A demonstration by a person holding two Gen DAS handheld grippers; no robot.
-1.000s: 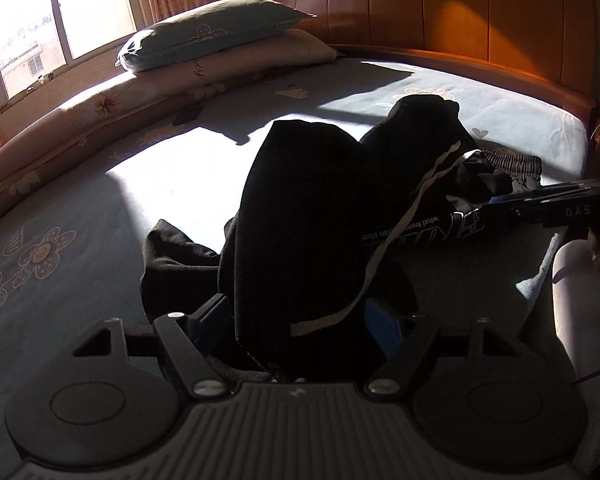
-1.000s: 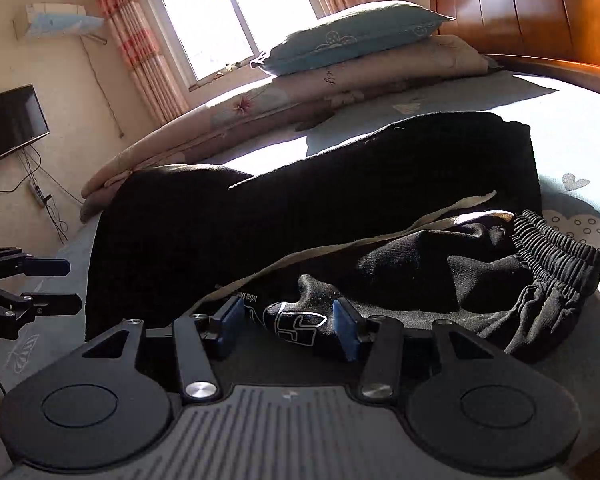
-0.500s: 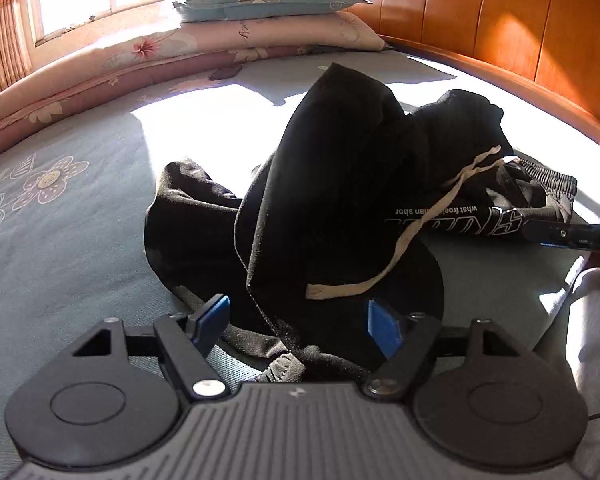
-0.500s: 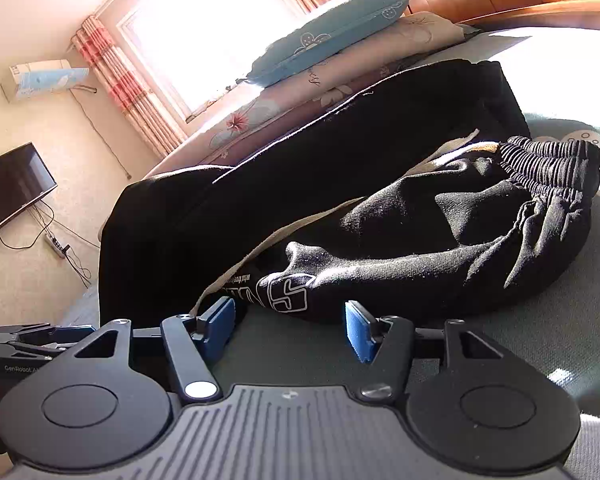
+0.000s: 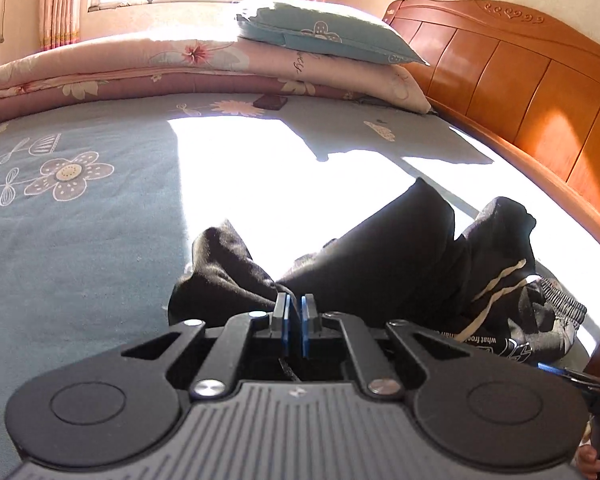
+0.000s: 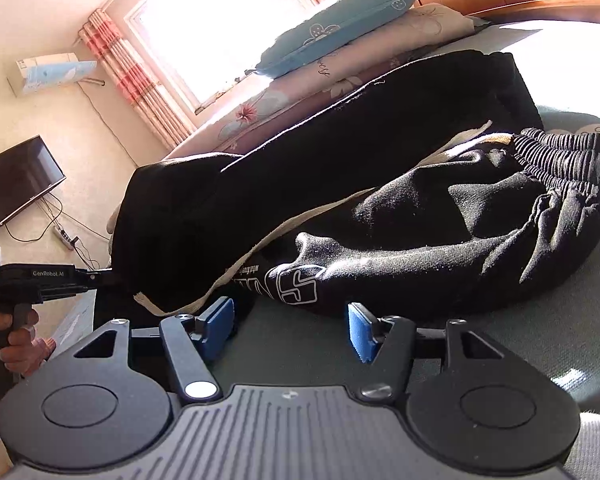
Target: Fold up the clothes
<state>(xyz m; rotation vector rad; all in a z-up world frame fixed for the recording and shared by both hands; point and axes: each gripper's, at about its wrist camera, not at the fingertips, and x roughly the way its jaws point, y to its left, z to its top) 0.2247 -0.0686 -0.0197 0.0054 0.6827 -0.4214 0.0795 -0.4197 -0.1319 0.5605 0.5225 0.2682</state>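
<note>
A pair of black fleece sweatpants (image 6: pixel 380 184) with a cream side stripe and white lettering lies crumpled on the grey-blue flower-printed bedsheet (image 5: pixel 80 220), near the edge closest to the person; the ribbed elastic waistband (image 6: pixel 564 152) sits at the right end in the right wrist view. The left gripper (image 5: pixel 294 312) is pinched tight on a fold of the dark fabric at the pants' leg end, its blue pads almost together with cloth caught between them. The right gripper (image 6: pixel 292 328) stands wide apart just short of the lettered part (nothing between its blue pads but bare sheet). A hand (image 6: pixel 18 336) grasps the left tool's handle. Farther off, a light-blue pillow (image 5: pixel 324 38) rests on a folded pink floral quilt (image 5: pixel 160 68) beside the orange wooden headboard (image 5: pixel 520 80).
</note>
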